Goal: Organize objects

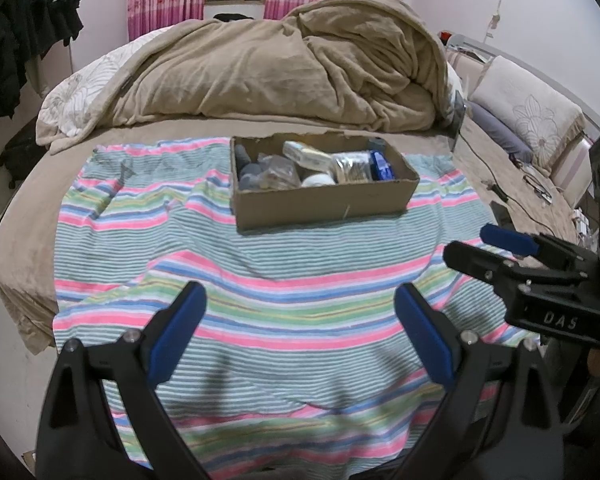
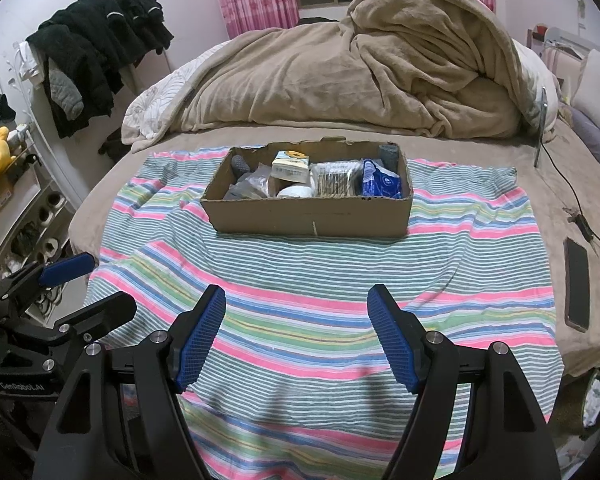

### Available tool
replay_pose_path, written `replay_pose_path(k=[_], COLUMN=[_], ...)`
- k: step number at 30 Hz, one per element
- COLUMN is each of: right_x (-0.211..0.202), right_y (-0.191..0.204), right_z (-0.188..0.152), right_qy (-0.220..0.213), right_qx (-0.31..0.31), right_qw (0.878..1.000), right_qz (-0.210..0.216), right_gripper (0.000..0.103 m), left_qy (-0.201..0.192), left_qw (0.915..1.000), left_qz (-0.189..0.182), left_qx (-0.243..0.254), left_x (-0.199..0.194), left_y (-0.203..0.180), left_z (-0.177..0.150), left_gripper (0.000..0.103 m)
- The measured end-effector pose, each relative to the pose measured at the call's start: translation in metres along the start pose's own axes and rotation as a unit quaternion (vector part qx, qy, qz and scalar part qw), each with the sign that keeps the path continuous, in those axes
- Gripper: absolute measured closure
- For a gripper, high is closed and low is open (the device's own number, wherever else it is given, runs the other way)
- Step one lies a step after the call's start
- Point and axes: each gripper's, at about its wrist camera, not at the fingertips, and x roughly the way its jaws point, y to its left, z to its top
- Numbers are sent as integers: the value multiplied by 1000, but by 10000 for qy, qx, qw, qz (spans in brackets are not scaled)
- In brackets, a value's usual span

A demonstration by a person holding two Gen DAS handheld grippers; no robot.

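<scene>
One bed [image 2: 260,136] fills the frame, one striped towel [image 2: 320,276] across its middle. One cardboard box [image 2: 308,210], upper centre on the towel, holds packets including one blue pouch [image 2: 380,184]. One phone [image 2: 576,284] lies right. Left gripper [image 1: 300,328] and right gripper [image 2: 296,332] stand apart, empty; one reads "GenRobot.AI".

Box [image 2: 308,216] on towel [image 2: 320,280]; blanket [image 2: 360,80] behind.
</scene>
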Motion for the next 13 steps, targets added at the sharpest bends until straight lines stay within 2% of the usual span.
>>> replay_pose_path(k=[13], right_x=[18], right_y=[-10], right_z=[5], right_qy=[142], right_qx=[45], right_qw=[9999], right_qz=[-14], right_gripper=[27], left_qy=[-32], left_qw=[10000], left_qz=[-25], left_qx=[68], left_x=[12], left_y=[1], left_z=[5], left_gripper=[7])
